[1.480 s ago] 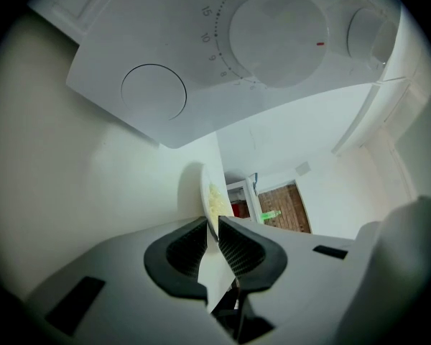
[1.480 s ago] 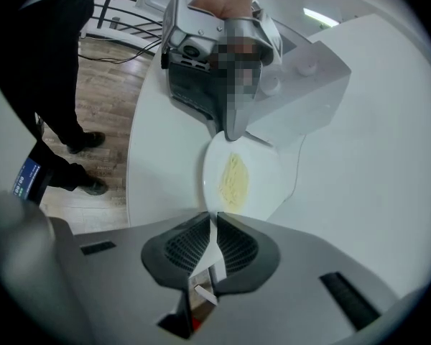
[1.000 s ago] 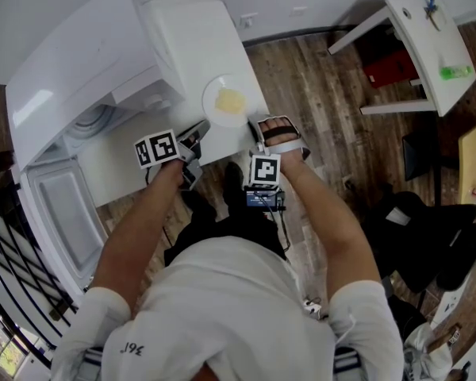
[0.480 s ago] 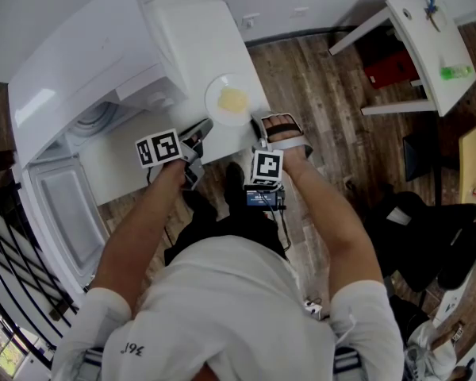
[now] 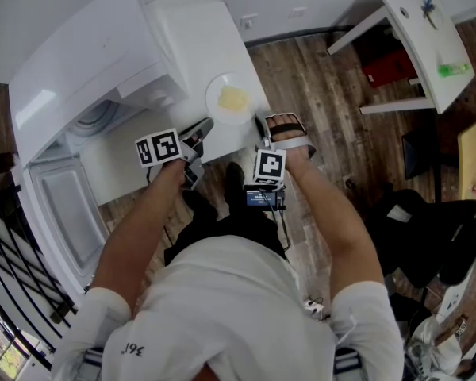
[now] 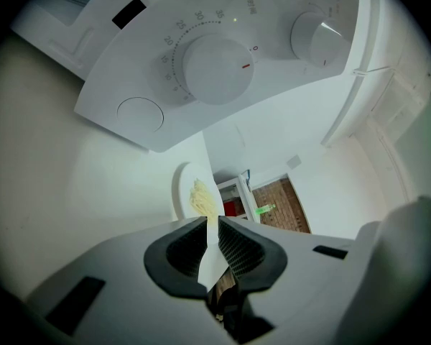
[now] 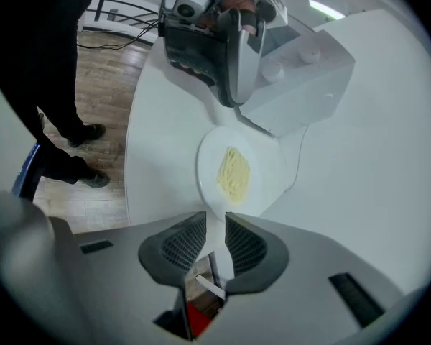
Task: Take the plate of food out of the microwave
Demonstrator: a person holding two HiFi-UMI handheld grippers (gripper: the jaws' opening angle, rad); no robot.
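A white plate (image 5: 232,99) with pale yellow noodles rests on the white counter (image 5: 127,169), outside and to the right of the white microwave (image 5: 87,78). In the right gripper view the plate (image 7: 237,171) lies just past my right gripper (image 7: 215,218), whose jaws stand slightly apart with nothing between them. My right gripper (image 5: 259,122) is at the plate's near edge. My left gripper (image 5: 201,127) hovers left of the plate, below the microwave's control panel (image 6: 215,70). Its jaws (image 6: 212,221) are almost together and hold nothing. The plate (image 6: 194,192) shows beyond them.
The microwave door (image 5: 59,213) hangs open at the left. The counter's front edge runs just under both grippers. A white side table (image 5: 428,46) with a green bottle (image 5: 454,70) stands at the far right on the wooden floor. Dark bags (image 5: 428,236) lie to the right.
My right gripper has drawn back a little from the plate's rim, and the plate has shifted slightly away from me. The left gripper has stayed put.
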